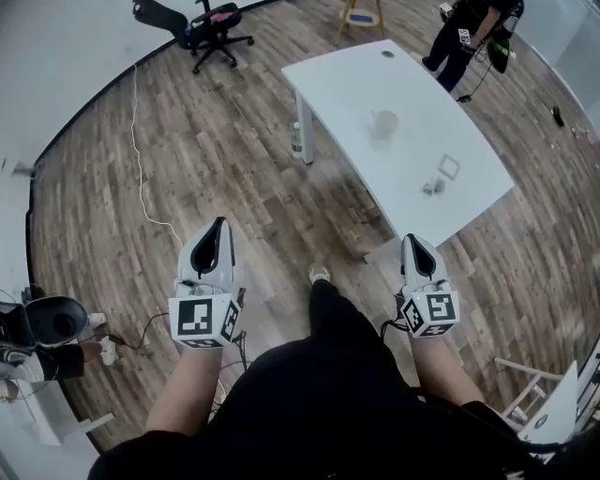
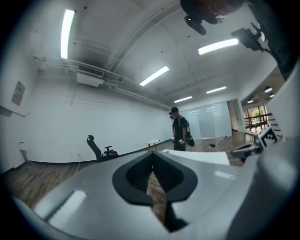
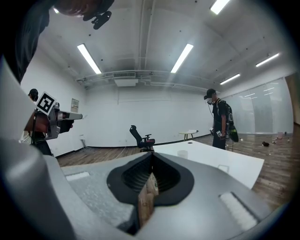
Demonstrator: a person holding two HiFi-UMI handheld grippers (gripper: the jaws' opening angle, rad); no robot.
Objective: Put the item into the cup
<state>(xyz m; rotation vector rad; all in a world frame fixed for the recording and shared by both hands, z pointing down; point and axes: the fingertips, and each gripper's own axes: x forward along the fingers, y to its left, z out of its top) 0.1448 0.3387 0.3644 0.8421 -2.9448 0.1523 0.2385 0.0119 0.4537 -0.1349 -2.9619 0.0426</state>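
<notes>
A white table (image 1: 356, 84) stands ahead on the wooden floor. On it sit a pale cup (image 1: 383, 124), a small grey item (image 1: 433, 187) and a flat square piece (image 1: 449, 167) near the front corner. Both grippers are held level over the floor, short of the table. My left gripper (image 1: 221, 225) is shut with nothing in it, its jaws meeting at the tip (image 2: 153, 154). My right gripper (image 1: 413, 241) is shut and empty too (image 3: 152, 155), just before the table's near corner. The right gripper view shows the cup (image 3: 182, 153) on the tabletop (image 3: 234, 164).
A bottle (image 1: 297, 139) stands by a table leg. A black office chair (image 1: 211, 28), a stool (image 1: 361, 14) and a person in dark clothes (image 1: 469, 37) are beyond. A white cable (image 1: 141, 159) trails on the floor. Equipment (image 1: 47, 328) sits at the left, a white frame (image 1: 553, 403) at the lower right.
</notes>
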